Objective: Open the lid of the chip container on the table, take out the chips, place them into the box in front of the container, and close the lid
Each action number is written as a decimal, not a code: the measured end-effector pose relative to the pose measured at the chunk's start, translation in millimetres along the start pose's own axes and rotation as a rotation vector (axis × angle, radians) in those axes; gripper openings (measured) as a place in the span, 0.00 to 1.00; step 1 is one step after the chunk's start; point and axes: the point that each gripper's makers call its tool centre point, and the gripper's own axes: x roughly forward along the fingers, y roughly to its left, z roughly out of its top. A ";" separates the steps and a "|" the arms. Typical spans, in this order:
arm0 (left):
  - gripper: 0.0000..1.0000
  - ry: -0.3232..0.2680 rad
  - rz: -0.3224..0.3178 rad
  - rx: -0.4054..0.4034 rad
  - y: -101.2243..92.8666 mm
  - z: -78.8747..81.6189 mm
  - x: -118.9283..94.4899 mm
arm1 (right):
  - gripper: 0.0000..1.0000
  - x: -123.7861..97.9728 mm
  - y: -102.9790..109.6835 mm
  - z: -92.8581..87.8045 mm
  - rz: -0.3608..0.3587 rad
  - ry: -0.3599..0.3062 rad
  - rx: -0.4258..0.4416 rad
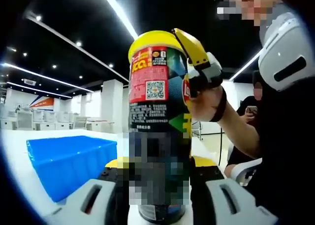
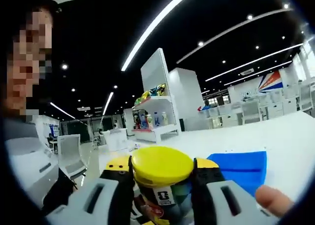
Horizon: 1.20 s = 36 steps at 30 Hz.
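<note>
Left gripper view, left to right: white counter (image 1: 19, 161) along the lower left, blue box (image 1: 69, 163) resting on it, open side up. Centre of frame: chip can (image 1: 157, 131) standing tall, lower body clamped between the left gripper (image 1: 158, 185) fingers (image 1: 91, 198) rising from the bottom edge. Yellow lid (image 1: 152, 40) seated on the can's top, upper centre. Just right of the lid: right gripper (image 1: 199, 62), yellow and white, fingers closed against the lid's rim, a hand (image 1: 209, 102) behind it holding the tool. Far right: a person in dark clothes, partly cut by the frame edge.

Right gripper view, left to right: a white chair (image 2: 69, 153) at middle left; at bottom centre the can (image 2: 162, 198) with its lid (image 2: 161, 166) pinched between the right gripper (image 2: 162, 183) fingers (image 2: 98, 200). Right of that, the box (image 2: 243, 168) on the counter (image 2: 285, 136); a fingertip (image 2: 273, 200) at lower right.
</note>
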 end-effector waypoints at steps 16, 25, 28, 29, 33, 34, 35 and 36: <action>0.46 0.005 0.002 0.001 -0.5 -1.9 0.2 | 0.41 -3.4 -0.5 13.3 -0.029 -0.022 -0.026; 0.46 0.008 0.006 -0.001 -0.6 -2.7 0.3 | 0.41 -18.6 -15.3 39.7 -0.109 -0.065 -0.109; 0.46 0.008 0.006 -0.004 -0.6 -3.1 0.3 | 0.41 -25.7 -21.8 45.0 -0.141 -0.071 -0.129; 0.46 0.008 0.006 -0.005 -0.6 -3.2 0.2 | 0.41 -29.7 -25.5 48.1 -0.151 -0.076 -0.131; 0.46 0.009 0.005 -0.010 -0.6 -3.7 0.5 | 0.41 -43.1 -37.3 59.1 -0.192 -0.100 -0.133; 0.46 0.009 0.005 -0.011 -0.6 -3.8 0.5 | 0.41 -48.1 -42.1 62.7 -0.213 -0.110 -0.138; 0.46 0.010 0.005 -0.012 -0.6 -4.0 0.5 | 0.41 -51.6 -45.4 65.2 -0.228 -0.118 -0.146; 0.46 0.010 0.005 -0.012 -0.6 -4.2 0.6 | 0.41 -56.8 -50.3 68.0 -0.247 -0.124 -0.154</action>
